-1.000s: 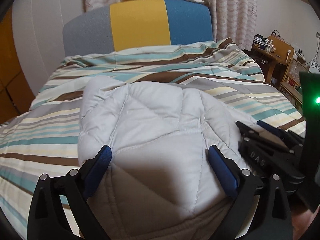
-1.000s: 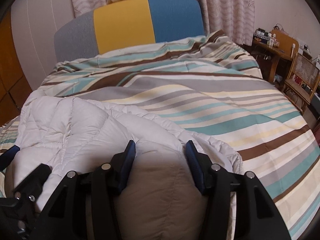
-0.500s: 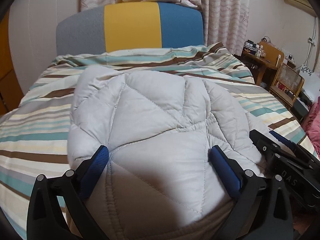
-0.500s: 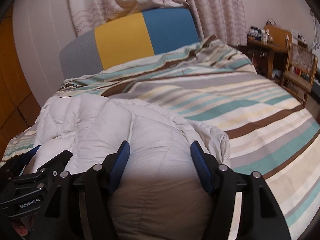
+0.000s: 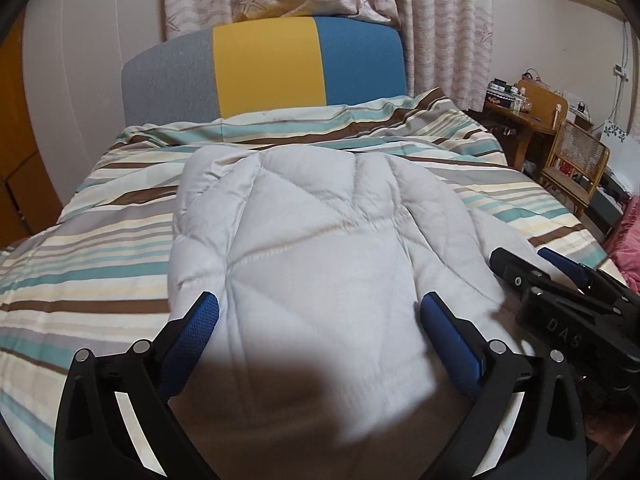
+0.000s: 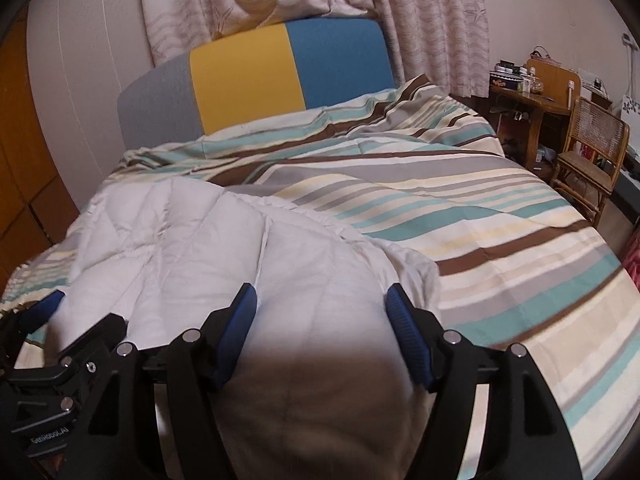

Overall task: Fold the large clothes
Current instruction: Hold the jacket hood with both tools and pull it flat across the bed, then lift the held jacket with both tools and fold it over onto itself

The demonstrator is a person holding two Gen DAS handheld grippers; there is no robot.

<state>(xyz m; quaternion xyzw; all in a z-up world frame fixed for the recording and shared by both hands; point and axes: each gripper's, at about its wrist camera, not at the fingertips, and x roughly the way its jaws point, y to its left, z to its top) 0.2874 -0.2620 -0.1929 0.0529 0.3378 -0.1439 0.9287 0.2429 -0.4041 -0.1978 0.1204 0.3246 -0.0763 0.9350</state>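
White quilted jacket [image 5: 320,248] laid on striped bed [image 5: 80,264], below headboard [image 5: 264,72]. Puffy, soft, light, probably slippery; best grabbed at hem. Left claw [image 5: 320,332] spread, right claw [image 6: 320,324] opening; nothing pinched.

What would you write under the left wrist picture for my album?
Left gripper open around a puffy white quilted jacket lying on the striped bedspread, right gripper beside it.
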